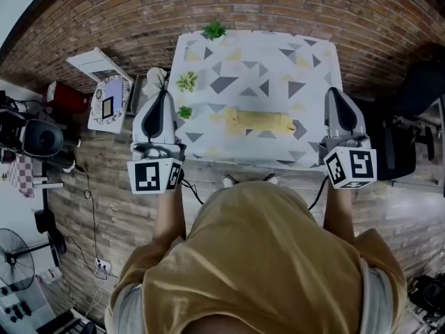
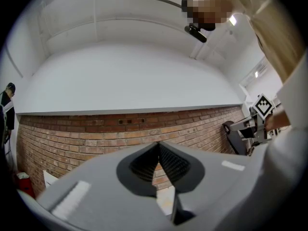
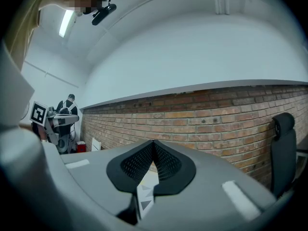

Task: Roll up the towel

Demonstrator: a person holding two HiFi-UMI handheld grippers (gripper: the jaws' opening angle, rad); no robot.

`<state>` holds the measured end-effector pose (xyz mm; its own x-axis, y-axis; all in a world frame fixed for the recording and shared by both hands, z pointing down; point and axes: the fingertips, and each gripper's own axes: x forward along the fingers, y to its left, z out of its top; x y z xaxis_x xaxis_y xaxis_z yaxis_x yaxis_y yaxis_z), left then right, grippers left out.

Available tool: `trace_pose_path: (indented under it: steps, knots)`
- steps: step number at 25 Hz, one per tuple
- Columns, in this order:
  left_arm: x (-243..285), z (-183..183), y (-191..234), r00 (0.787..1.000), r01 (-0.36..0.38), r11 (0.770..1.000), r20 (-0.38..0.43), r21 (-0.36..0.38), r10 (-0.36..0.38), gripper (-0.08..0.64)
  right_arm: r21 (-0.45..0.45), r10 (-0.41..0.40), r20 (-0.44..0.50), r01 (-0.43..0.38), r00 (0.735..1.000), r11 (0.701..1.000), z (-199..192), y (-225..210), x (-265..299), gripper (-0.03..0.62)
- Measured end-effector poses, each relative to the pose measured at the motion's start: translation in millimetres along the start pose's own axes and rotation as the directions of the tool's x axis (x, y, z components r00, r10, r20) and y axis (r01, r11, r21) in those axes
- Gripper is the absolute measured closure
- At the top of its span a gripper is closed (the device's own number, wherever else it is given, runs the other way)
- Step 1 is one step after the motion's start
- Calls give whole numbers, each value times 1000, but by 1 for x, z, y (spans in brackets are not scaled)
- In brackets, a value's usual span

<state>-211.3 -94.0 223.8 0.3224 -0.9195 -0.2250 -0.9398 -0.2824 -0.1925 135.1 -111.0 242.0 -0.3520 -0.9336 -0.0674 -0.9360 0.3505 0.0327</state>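
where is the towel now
In the head view the rolled yellow towel lies on the patterned tablecloth, near its front edge, right of a green plant.

We find the towel [image 1: 261, 122] lying across the counter [image 1: 264, 54] near its front edge. Left of it stand a plant [image 1: 186, 82] and a smaller plant [image 1: 184, 112], with a third plant [image 1: 213, 30] at the far edge. The left gripper [image 1: 161, 92] is at the counter's left edge and the right gripper [image 1: 336, 94] at its right edge.

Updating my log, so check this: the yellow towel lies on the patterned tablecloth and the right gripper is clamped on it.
One thing is wrong: the right gripper is not clamped on the towel. The right gripper view shows its jaws shut on nothing, apart from the towel. The yellow towel does lie on the patterned tablecloth.
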Motion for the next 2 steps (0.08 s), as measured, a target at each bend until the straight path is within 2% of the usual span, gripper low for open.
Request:
trace_pose_path:
  steps: [2]
  knots:
    - [-3, -3, -1, 1000, -6, 1000, -7, -5, 6, 497, 3, -1, -4, 1, 1000, 1000, -3, -2, -3, 589]
